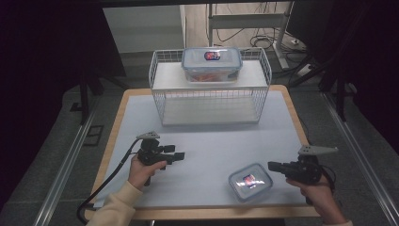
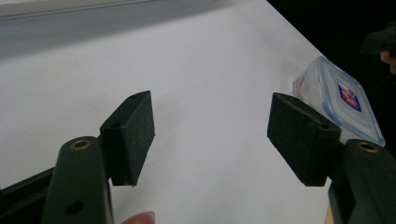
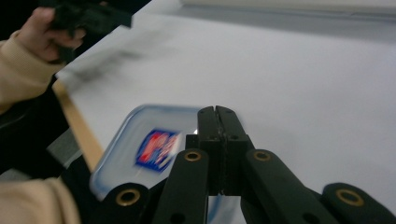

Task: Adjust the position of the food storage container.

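- A small box (image 1: 250,181) lay near the table's (image 1: 211,141) front edge.
- The right gripper (image 1: 273,166) pointed at it, just beside.
- The left gripper (image 1: 179,156) hovered well apart.

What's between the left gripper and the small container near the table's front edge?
Nothing: in the high view, bare white mat separates the left gripper from the small container. The left gripper view shows the same bare stretch.

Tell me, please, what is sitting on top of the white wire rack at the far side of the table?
A clear lidded container with a label on its lid sits on the wire rack. Something orange shows through its wall; what it is cannot be told.
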Available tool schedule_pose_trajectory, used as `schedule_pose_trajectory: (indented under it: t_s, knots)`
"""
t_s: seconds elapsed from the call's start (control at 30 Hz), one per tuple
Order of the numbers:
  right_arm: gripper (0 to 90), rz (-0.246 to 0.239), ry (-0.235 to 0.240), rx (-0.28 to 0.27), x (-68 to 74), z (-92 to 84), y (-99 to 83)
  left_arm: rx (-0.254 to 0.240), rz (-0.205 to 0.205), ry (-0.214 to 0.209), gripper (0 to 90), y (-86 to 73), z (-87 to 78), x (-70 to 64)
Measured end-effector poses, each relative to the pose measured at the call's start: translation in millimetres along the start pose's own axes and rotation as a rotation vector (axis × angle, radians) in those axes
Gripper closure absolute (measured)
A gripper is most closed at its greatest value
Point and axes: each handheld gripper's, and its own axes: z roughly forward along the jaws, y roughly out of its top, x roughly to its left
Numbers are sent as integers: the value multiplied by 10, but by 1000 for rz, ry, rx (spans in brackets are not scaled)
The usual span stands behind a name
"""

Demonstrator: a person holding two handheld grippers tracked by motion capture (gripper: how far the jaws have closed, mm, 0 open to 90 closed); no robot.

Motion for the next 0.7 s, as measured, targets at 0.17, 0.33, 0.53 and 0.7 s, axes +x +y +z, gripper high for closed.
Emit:
schedule_pose_trajectory:
  t_s: [0.17, 0.33, 0.53, 0.7]
  knots:
    - [894, -63, 80, 62, 276, 34, -139, -5, -8, 1, 317, 9, -2, 14]
    - [895, -158, 137, 155, 517, 137, -244, -3, -12, 0, 317, 0, 1, 14]
    - [895, -180, 169, 241, 546, 206, -396, -4, -16, 3, 317, -3, -5, 31]
    - [895, -195, 118, 312, 505, 259, -527, 0, -19, -2, 316, -8, 8, 31]
